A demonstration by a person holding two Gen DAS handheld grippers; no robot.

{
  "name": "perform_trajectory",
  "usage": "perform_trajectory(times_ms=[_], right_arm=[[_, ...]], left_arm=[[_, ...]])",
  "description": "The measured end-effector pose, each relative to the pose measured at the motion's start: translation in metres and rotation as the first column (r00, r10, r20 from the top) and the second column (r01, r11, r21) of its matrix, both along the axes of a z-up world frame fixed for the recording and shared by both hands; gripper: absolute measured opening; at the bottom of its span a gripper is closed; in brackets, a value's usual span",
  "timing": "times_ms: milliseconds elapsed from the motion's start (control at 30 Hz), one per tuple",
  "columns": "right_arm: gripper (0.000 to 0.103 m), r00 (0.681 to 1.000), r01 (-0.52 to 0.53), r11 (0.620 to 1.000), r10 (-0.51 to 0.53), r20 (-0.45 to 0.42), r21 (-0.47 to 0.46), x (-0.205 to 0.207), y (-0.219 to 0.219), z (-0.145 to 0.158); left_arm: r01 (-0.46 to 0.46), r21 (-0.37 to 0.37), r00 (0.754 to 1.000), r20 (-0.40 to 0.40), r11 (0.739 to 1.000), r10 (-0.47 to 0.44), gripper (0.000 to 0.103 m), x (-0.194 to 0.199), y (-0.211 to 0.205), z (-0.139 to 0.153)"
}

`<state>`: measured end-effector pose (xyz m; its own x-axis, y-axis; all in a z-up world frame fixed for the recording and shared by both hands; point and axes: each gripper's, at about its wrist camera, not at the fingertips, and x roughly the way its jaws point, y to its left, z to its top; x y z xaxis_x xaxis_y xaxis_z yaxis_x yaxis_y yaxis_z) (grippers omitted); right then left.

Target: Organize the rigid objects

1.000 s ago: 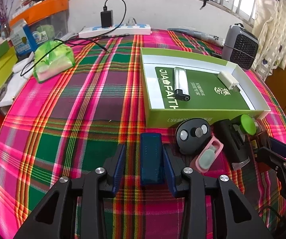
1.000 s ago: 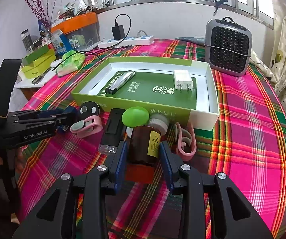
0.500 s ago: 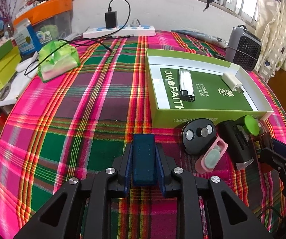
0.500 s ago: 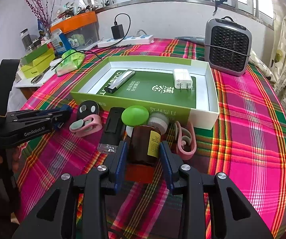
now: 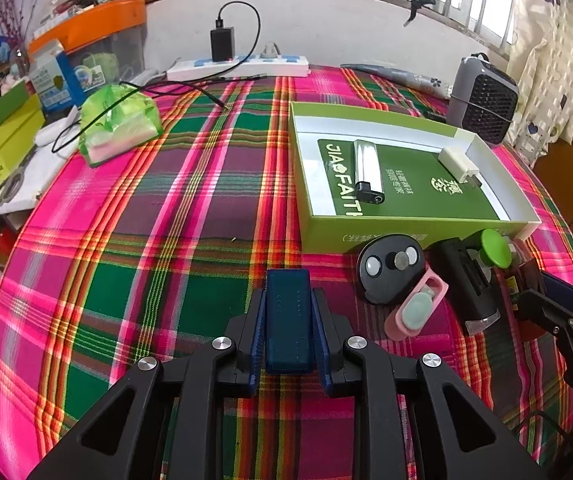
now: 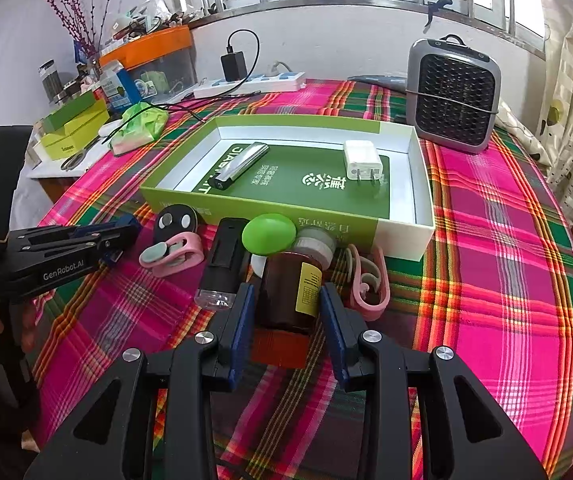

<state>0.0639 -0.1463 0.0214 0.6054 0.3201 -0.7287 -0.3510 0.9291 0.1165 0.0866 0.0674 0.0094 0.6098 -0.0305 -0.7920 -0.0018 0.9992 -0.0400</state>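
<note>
Left gripper [image 5: 288,322]: closed on blue case [image 5: 288,320], pads pressed against both long sides; a second ago spread wide with the case loose between the pads, half a second ago already closing in. Case in the near middle of the table [image 5: 126,240], seemingly raised a little off the plaid cloth, though contact underneath impossible to confirm from this view. Right gripper [image 6: 288,312]: unchanged across the second, set wide around brown bottle [image 6: 291,296], pads beside the glass with a gap visible on the right side; not clamped. Bottle lying on the cloth, label up, just in front of green box [image 6: 190,198]. Box contents: silver lighter [image 6: 240,164] at left, white charger [image 6: 361,159] at right, wide green floor bare between them. Still outside along the near wall of the box: round black remote [image 6: 175,222], pink clip [image 6: 170,256], black stick-shaped device [image 6: 222,264], green cap [image 6: 269,233], grey-lidded jar [image 6: 316,242], second pink clip [image 6: 368,284]. Judged meaning of the change: grasp on the case now secured, first pick of this pair complete, carry toward the box the likely next step. Judged progress: early, two items stored, most waiting. Judged caution: near wall of the box to be cleared from above; the right gripper crowded close beside the same row.
</note>
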Motion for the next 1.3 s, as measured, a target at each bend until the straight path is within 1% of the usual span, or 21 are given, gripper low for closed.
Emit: perform_trajectory(times_ms=[300,667,1000,1300], right_arm=[[0.035,1.000,0.013,1.000,-0.013,0.016,0.002,-0.003,-0.001,0.005],[0.035,0.999,0.025,1.000,-0.025,0.048,0.004,-0.006,-0.001,0.018],[0.035,0.997,0.027,1.000,-0.028,0.077,0.009,0.003,-0.001,0.031],[0.035,0.994,0.030,0.999,-0.031,0.102,0.014,0.015,-0.002,0.044]], left_arm=[[0.013,-0.005,0.999,0.040,1.000,-0.013,0.021,-0.011,-0.003,0.012],[0.056,-0.005,0.993,0.105,0.998,-0.055,0.021,-0.018,-0.013,0.036],[0.084,-0.001,0.986,0.142,0.996,-0.083,0.021,-0.011,-0.020,0.053],[0.114,-0.010,0.981,0.159,0.993,-0.110,0.021,0.000,-0.027,0.060]])
